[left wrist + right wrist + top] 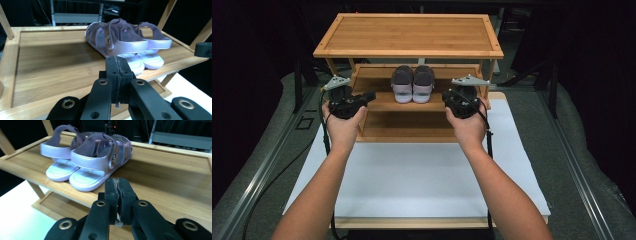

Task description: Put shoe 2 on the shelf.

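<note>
A pair of lilac sandals [413, 84] with darker purple straps stands side by side, heels toward me, on the middle shelf [382, 107] of a three-tier bamboo shoe rack [409, 35]. My left gripper [370, 95] is held at the rack's left front post, level with that shelf. In the left gripper view its jaws are shut [117, 67] with nothing between them, and the sandals [125, 42] lie just beyond. My right gripper [458, 96] sits at the rack's right front. Its pads [117, 186] are all but together and empty, short of the sandals [87, 160].
The rack stands at the far end of a white board [422, 175] on a wood-edged table. Its bottom shelf [407, 131] and top shelf are bare. Dark floor, rails and stands surround the table. The other gripper's black tip [203, 50] shows at the right edge.
</note>
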Available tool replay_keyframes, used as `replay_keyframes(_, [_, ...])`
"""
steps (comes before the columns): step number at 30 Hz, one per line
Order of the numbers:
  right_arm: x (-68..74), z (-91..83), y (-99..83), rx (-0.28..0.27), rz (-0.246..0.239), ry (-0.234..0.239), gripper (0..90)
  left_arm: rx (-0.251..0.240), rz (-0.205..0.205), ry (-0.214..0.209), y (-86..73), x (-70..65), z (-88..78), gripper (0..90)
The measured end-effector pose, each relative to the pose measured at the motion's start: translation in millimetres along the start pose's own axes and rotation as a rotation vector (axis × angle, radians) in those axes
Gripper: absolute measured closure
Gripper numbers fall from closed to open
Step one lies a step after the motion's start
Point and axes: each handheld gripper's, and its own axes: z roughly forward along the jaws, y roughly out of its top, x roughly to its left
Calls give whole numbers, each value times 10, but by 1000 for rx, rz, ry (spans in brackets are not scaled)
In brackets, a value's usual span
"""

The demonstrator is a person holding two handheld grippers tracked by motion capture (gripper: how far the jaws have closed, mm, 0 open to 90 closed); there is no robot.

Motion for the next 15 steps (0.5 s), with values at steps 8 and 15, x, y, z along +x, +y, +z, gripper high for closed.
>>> replay_keyframes(8, [-60, -416, -171, -3, -14, 29, 853, -4, 40, -30, -96, -59, -282, 893])
replay_keyframes(15, [-233, -730, -450, 7, 7, 16, 839, 21, 54, -49, -391, -57, -536, 880])
